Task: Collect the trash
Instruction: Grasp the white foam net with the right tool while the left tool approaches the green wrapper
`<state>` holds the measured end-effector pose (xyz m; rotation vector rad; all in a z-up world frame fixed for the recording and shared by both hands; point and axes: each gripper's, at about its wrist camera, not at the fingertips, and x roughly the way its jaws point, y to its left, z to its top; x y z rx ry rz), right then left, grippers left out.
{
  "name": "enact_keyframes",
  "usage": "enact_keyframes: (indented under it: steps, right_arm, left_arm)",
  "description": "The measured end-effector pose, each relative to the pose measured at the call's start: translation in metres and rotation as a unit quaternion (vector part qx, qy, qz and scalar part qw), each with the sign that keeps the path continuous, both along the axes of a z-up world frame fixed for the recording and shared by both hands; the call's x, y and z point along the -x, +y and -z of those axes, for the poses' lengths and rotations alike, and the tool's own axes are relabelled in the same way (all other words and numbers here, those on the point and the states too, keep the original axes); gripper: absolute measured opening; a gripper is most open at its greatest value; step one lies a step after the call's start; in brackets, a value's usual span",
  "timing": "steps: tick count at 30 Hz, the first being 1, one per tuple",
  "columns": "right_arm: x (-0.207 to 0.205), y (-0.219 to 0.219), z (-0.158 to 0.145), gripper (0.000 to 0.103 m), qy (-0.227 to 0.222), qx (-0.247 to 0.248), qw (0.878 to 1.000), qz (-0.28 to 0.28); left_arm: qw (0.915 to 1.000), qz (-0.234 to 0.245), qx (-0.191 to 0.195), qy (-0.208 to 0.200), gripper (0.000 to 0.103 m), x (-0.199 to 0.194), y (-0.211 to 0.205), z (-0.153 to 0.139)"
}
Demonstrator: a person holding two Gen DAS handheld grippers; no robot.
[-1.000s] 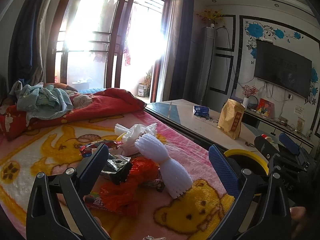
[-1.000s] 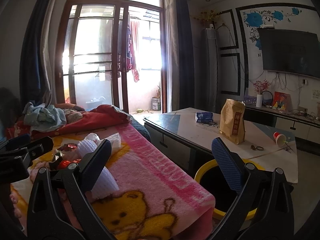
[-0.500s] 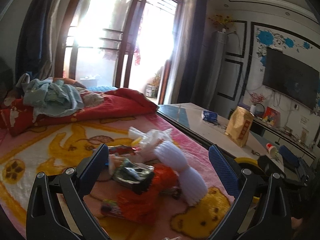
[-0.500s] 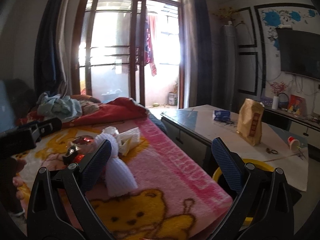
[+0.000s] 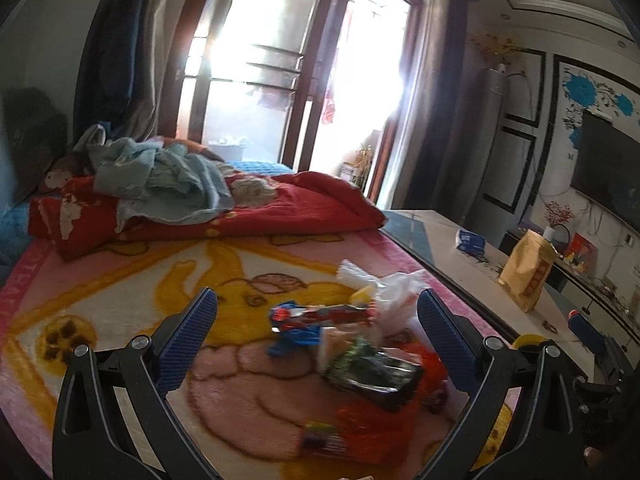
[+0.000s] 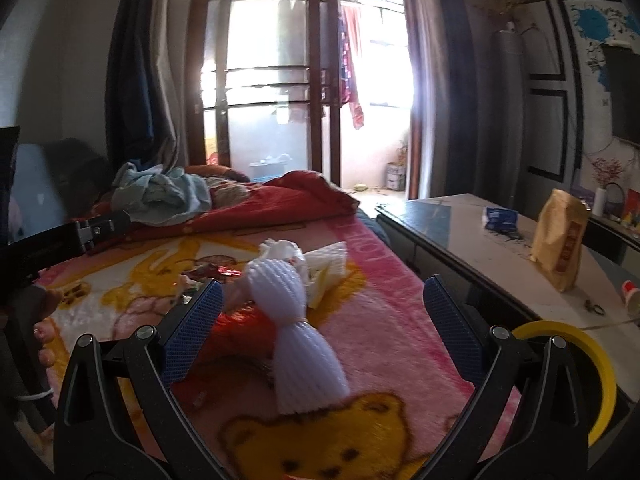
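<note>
1. My left gripper point(image 5: 316, 336) is spread wide and holds nothing; the wrapper pile point(image 5: 360, 344) lies on the bed blanket point(image 5: 120, 304), lower right of centre.
2. My right gripper point(image 6: 320, 320), also wide and empty, frames the white foam net point(image 6: 296, 328), its long axis running away from me.
3. The yellow bin point(image 6: 580, 364) is probably nearest my right gripper.

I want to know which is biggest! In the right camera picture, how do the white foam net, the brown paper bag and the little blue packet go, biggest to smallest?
1. White foam net, though it lies nearest the camera, so that is unsure.
2. Brown paper bag.
3. Blue packet, clearly smallest.
</note>
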<state>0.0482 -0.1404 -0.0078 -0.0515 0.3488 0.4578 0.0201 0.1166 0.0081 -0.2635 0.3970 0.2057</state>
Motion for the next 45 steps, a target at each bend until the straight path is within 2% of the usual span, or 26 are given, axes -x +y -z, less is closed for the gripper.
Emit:
enact_keyframes:
  steps: [5,9,13,17,20,25,28,34,38,45]
  right_arm:
    - [-0.013,0.010,0.001,0.092,0.020,0.008,0.999,-0.023]
    - [-0.024,0.013,0.007,0.092,0.051,0.013,0.998,-0.032]
    - [-0.036,0.012,0.018,0.091,0.088,0.018,0.995,-0.040]
    - [-0.042,0.015,0.029,0.082,0.113,0.030,0.992,-0.048]
    - [-0.046,0.016,0.037,0.079,0.129,0.033,0.990,-0.050]
    - [-0.050,0.016,0.051,0.074,0.157,0.044,0.985,-0.058]
    - [-0.052,0.017,0.059,0.071,0.166,0.047,0.983,-0.061]
    - [-0.055,0.015,0.066,0.056,0.186,0.044,0.979,-0.066]
    - [-0.057,0.013,0.068,0.041,0.199,0.036,0.977,-0.072]
    - [-0.056,0.011,0.066,0.028,0.200,0.031,0.976,-0.077]
  left_arm:
    - [0.9996,0.001,0.009,0.027,0.097,-0.013,0.027,0.007]
    - [0.9985,0.032,0.008,0.043,0.097,-0.031,0.043,0.011]
    - [0.9951,0.080,0.004,0.058,0.096,-0.051,0.042,0.013]
    - [0.9887,0.134,0.008,0.067,0.095,-0.063,0.027,0.014]
    - [0.9833,0.168,0.007,0.071,0.085,-0.063,0.010,0.015]
    - [0.9716,0.214,0.041,0.092,0.078,-0.056,-0.015,0.030]
    - [0.9676,0.227,0.040,0.102,0.074,-0.051,-0.029,0.037]
    - [0.9634,0.228,-0.001,0.141,0.069,-0.052,-0.053,0.054]
    - [0.9633,0.219,-0.008,0.155,0.062,-0.053,-0.055,0.059]
    - [0.9637,0.206,-0.004,0.170,0.034,-0.054,-0.050,0.063]
